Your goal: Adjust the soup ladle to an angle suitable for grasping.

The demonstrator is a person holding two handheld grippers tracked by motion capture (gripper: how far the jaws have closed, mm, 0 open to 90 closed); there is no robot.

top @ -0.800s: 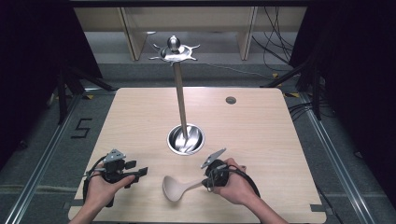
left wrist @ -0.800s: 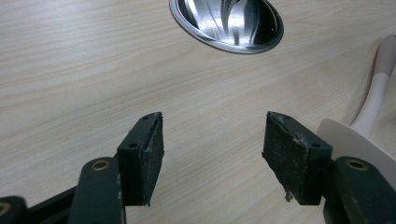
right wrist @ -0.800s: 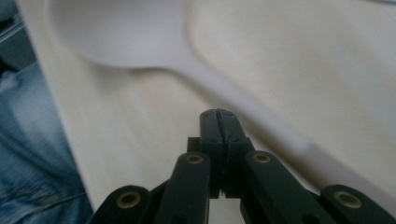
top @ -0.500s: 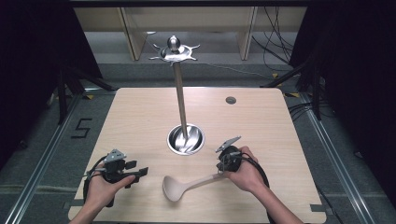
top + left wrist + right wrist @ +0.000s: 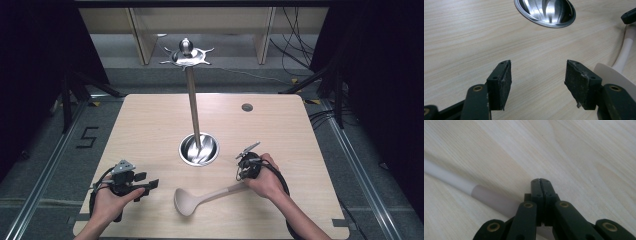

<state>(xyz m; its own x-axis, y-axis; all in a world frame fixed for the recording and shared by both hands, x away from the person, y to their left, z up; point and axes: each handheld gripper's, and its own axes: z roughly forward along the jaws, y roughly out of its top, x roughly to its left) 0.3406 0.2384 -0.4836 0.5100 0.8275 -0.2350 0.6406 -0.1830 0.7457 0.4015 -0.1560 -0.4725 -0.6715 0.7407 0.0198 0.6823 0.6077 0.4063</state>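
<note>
Beige plastic ladle (image 5: 207,196) lies flat on the light wooden table (image 5: 150,130), near the front edge, with its bowl toward the left gripper (image 5: 148,184). Right gripper (image 5: 243,171) rests over the end of the handle; its jaws are pressed together, and the handle lies beside them, not between. Left gripper's jaws stand wide apart and hold nothing. Behind stands a steel stand with round base (image 5: 199,149).
</note>
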